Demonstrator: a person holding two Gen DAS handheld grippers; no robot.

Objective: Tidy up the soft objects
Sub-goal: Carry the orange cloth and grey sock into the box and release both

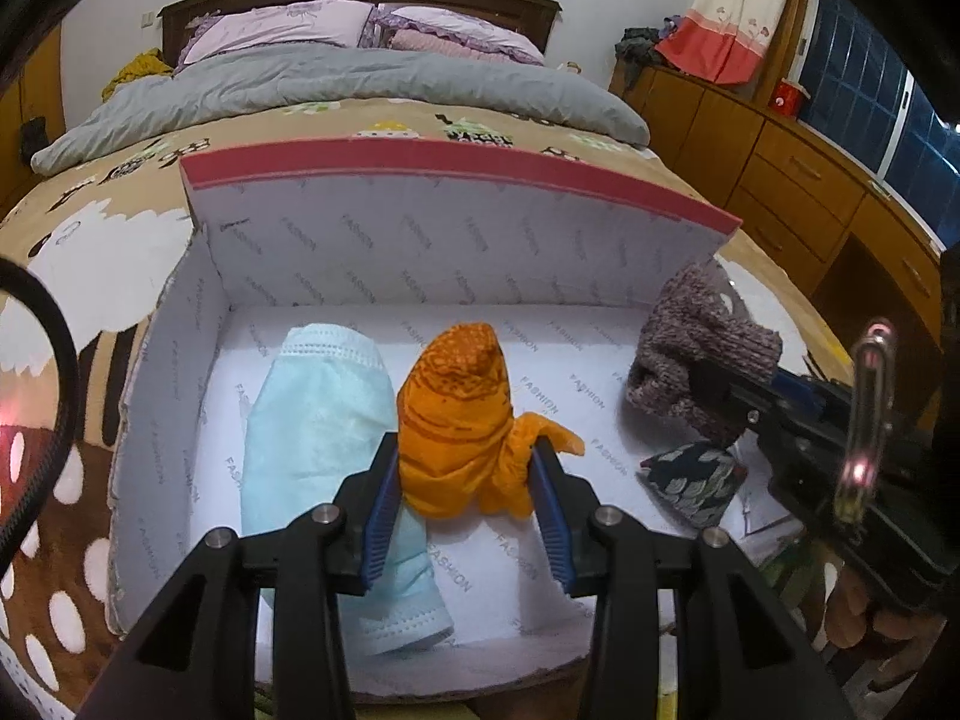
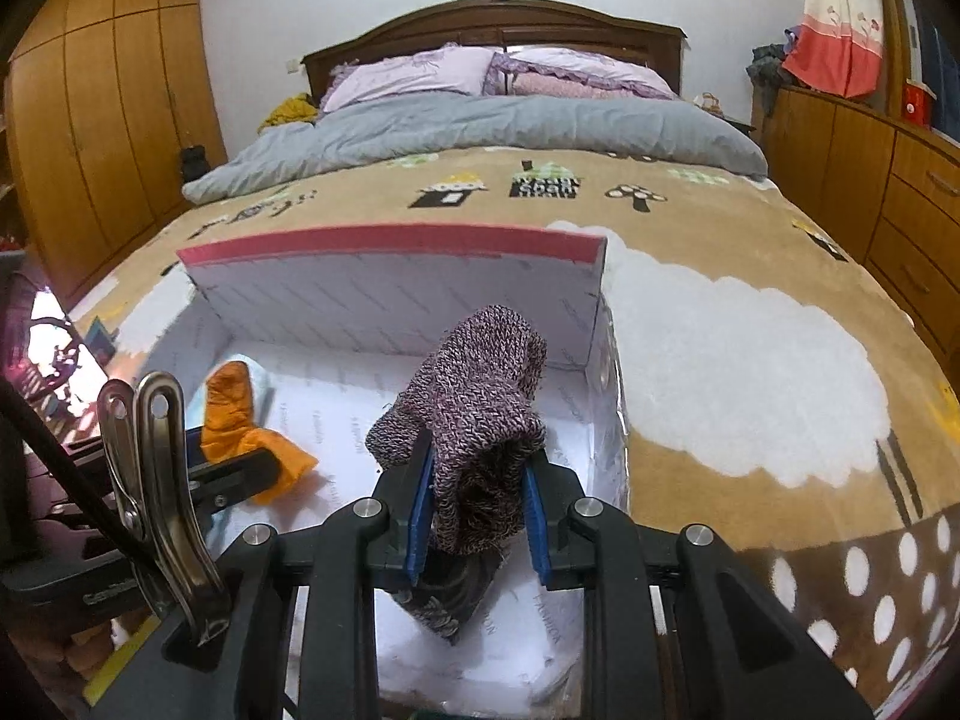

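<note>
the left tongs (image 1: 465,468) pinch a rolled orange cloth (image 1: 462,420) low in the open white box (image 1: 420,252) on the bed (image 2: 750,324), a pale blue mask (image 1: 324,420) at its 9 o'clock. the right tongs (image 2: 477,504) pinch a purple knit sock (image 2: 474,414) over the box's right side, a dark patterned pouch (image 1: 690,480) beneath.

A home bedroom: a double bed (image 2: 690,312) with a dark wooden headboard (image 2: 498,24), lilac pillows (image 2: 414,75) and a grey duvet (image 2: 480,126), a tall wooden wardrobe (image 2: 102,108) along one wall, wooden drawers (image 2: 912,180) along the other, and a curtain (image 2: 840,18) hanging there.
</note>
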